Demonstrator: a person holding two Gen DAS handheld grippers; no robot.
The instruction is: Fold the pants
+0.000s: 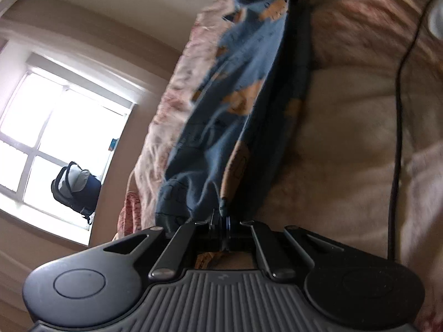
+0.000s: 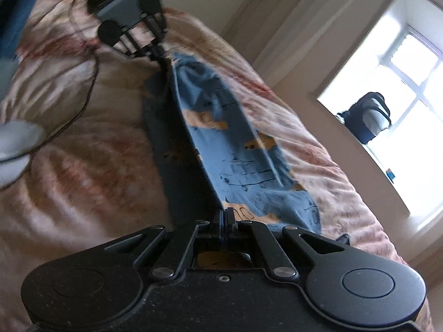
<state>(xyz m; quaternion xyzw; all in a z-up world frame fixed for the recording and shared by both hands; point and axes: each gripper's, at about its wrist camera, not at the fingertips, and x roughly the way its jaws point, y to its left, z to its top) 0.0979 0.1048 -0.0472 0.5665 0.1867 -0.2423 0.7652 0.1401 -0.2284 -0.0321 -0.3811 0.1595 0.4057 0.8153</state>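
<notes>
Clamped tight on opposite ends of a pair of blue patterned pants (image 1: pixel 238 105), the left gripper (image 1: pixel 223 222) and the right gripper (image 2: pixel 224 215) hold the garment stretched between them above a bed covered in a pink-and-cream blanket (image 1: pixel 346 127). Each set of jaws is pinched shut on a gathered edge of the cloth, which runs straight out ahead of either tool to the opposite one; seen from the right gripper, its partner shows at the far end of the fabric. One side of the pants lies on the blanket while the held edge stands raised along the line between the tools, apparently so the garment keeps taut and drapes in a clean lengthwise fold rather than bunching. Both tools point downward toward the bedding, suggesting the fabric is about to be laid flat. A dark cable (image 1: pixel 398 116) trails across the blanket beside the pants, off to the right of the left gripper, near enough that it could snag or end up under the fold. Beyond the bed, a backpack (image 2: pixel 369 116) sits on the sill of a bright window (image 2: pixel 401 83). The fold appears under way, not finished.
</notes>
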